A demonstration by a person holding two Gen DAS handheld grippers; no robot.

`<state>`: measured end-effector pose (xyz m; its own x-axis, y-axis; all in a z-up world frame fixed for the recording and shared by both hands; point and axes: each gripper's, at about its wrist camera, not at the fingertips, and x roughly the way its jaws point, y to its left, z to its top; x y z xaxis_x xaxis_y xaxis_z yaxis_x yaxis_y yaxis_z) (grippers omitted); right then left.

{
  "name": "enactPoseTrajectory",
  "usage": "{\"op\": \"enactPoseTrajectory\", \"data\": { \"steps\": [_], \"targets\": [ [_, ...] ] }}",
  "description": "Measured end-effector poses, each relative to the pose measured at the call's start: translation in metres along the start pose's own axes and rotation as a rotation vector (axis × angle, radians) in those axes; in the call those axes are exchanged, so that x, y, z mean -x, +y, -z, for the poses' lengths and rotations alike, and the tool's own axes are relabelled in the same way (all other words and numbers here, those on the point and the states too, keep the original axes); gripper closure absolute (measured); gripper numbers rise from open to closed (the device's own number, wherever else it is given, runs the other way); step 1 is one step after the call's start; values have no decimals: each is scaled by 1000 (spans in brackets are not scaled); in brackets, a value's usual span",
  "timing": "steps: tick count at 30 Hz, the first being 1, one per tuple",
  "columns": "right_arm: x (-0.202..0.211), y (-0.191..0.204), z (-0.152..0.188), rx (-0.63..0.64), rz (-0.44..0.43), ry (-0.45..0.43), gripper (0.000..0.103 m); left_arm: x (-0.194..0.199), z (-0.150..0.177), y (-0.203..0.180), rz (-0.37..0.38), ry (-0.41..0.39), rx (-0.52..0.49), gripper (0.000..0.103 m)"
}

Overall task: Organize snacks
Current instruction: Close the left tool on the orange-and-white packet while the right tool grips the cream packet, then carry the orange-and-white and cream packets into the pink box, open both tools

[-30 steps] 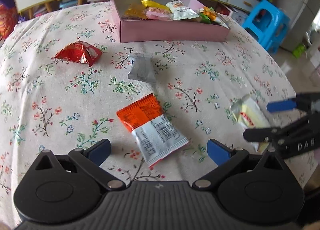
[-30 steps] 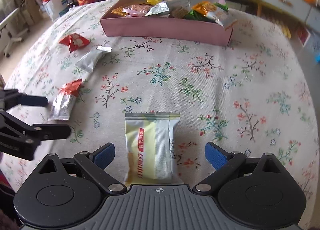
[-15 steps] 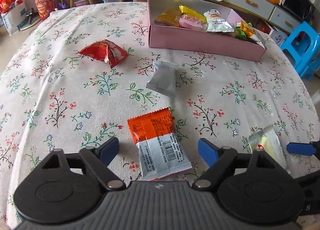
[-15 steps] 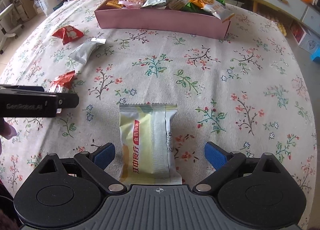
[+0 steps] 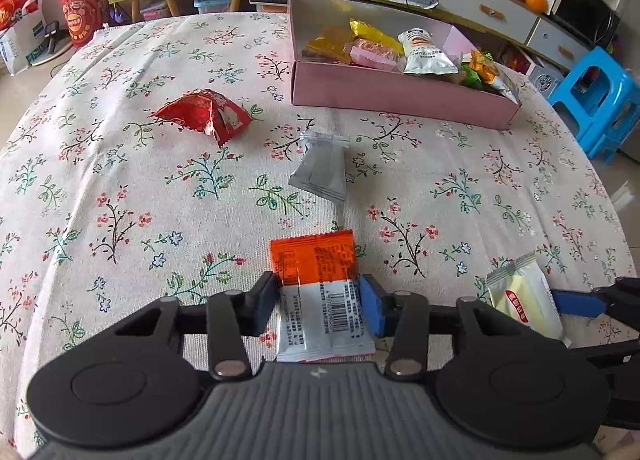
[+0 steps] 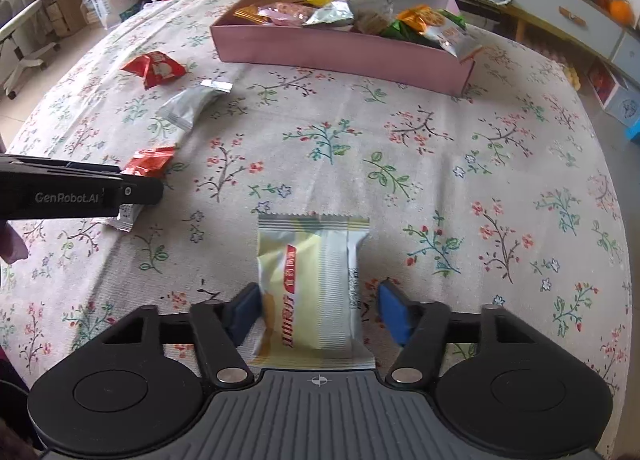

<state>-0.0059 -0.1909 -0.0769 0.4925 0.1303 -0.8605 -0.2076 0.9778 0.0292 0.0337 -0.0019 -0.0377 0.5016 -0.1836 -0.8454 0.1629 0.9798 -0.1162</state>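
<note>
Grasp step, both sides at once. Left gripper (image 5: 319,302) jaws have just been closing and now pinch the orange-and-silver packet (image 5: 322,294) at its middle, pads touching both edges; packet lies flat on the floral surface (image 5: 120,188) right at the gripper mouth. Right gripper (image 6: 319,310) jaws have also just been closing around the pale yellow packet (image 6: 314,284): left pad is on its edge, right pad has a small gap showing, so not a firm hold yet by my read. Next: finish the right squeeze, lift both clear, carry to the pink box (image 5: 400,98) at the far side, already partly filled. Both packets are soft crimped pillow wrappers, likely to buckle under pinch. Red packet (image 5: 204,116) and silver packet (image 5: 322,168) are loose between grippers and box.
</note>
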Motion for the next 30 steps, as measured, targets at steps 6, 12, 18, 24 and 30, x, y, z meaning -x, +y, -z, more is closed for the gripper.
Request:
{"op": "enactPoseTrajectory", "data": {
  "steps": [6, 12, 18, 24, 30],
  "targets": [
    [2, 2, -2, 4, -26, -2, 56, 1, -4, 6, 57, 22, 31, 66],
    [6, -9, -12, -68, -58, -11, 56, 4, -9, 13, 97, 35, 77, 67],
    [11, -17, -27, -130, -70, -34, 56, 16, -20, 15, 140, 6, 106, 67],
    [13, -29, -46, -203, -81, -54, 56, 23, -37, 15, 170, -29, 134, 67],
    [16, -42, -71, -299, -111, -85, 56, 19, -55, 21, 185, -37, 193, 67]
  ]
}}
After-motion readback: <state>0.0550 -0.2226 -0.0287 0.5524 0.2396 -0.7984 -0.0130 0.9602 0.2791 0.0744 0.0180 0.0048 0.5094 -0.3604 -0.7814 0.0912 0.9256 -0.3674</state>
